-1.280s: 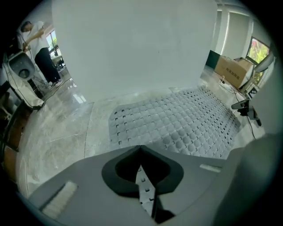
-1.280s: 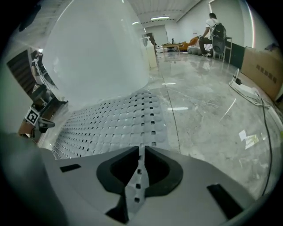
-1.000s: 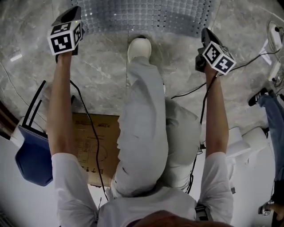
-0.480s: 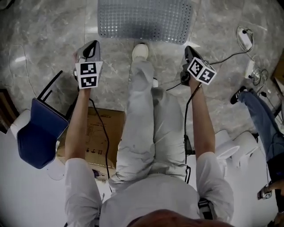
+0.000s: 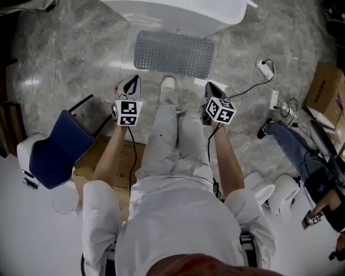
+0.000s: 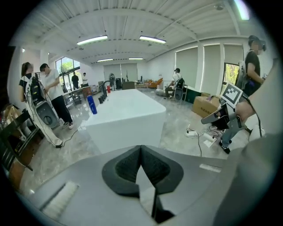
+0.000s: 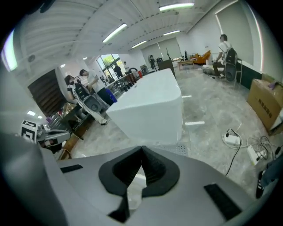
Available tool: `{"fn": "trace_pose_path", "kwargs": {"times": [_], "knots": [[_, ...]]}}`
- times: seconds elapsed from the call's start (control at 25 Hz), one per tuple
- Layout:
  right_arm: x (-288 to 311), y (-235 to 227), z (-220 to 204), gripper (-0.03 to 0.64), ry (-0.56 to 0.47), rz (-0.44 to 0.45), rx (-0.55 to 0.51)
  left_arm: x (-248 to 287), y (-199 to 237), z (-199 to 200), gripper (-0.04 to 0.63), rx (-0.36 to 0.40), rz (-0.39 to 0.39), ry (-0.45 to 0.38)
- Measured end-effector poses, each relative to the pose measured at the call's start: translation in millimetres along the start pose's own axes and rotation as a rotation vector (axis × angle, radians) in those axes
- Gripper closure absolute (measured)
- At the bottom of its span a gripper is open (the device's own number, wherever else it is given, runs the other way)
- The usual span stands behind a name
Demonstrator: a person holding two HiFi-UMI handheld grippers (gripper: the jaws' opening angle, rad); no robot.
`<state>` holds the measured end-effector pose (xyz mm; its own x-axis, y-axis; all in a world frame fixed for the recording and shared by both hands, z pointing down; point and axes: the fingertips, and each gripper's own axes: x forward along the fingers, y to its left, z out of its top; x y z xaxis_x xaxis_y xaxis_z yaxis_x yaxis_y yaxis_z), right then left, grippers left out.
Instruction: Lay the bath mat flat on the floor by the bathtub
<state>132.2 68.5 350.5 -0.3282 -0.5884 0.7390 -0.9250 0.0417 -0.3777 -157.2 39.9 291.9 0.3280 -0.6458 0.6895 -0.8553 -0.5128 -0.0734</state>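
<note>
The grey studded bath mat lies flat on the marble floor against the white bathtub. Both grippers hang in the air in front of the person's waist, well short of the mat. My left gripper is shut with nothing in it, and its pads meet in the left gripper view. My right gripper is also shut and empty. A corner of the mat and the tub show beyond its jaws. The person's white shoe stands just before the mat's near edge.
A blue chair and a flat cardboard box sit at the left. A power strip with cables, another box and a seated person's leg are at the right. White fixtures stand behind the right arm.
The person has straightened up and the head view has risen. Both grippers drew back from the mat's near corners toward the body. The mat stays flat by the tub.
</note>
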Motion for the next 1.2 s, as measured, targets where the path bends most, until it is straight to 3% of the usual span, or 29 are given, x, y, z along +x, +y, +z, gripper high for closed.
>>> {"fn": "trace_pose_path", "kwargs": {"times": [0.24,0.4,0.56,0.8,1.08,1.2], "knots": [[-100,78,76,0.614,-0.117,0.062,-0.108,-81,-22,93,0.598,0.013,-0.026,-0.106],[-155,120,114,0.614,-0.195,0.086,-0.209,-129,-35,139,0.598,0.049,-0.046,-0.164],[-205,153,142,0.614,-0.288,0.109,-0.239,-178,-41,178,0.598,0.074,-0.052,-0.229],[-269,191,160,0.614,-0.450,0.116,-0.321,-240,-51,212,0.598,0.092,-0.021,-0.330],[-361,238,164,0.614,-0.694,0.159,-0.387,-304,-69,226,0.598,-0.003,-0.028,-0.468],[-400,259,160,0.614,-0.779,0.176,-0.421,-341,-79,240,0.598,-0.008,-0.013,-0.555]]}}
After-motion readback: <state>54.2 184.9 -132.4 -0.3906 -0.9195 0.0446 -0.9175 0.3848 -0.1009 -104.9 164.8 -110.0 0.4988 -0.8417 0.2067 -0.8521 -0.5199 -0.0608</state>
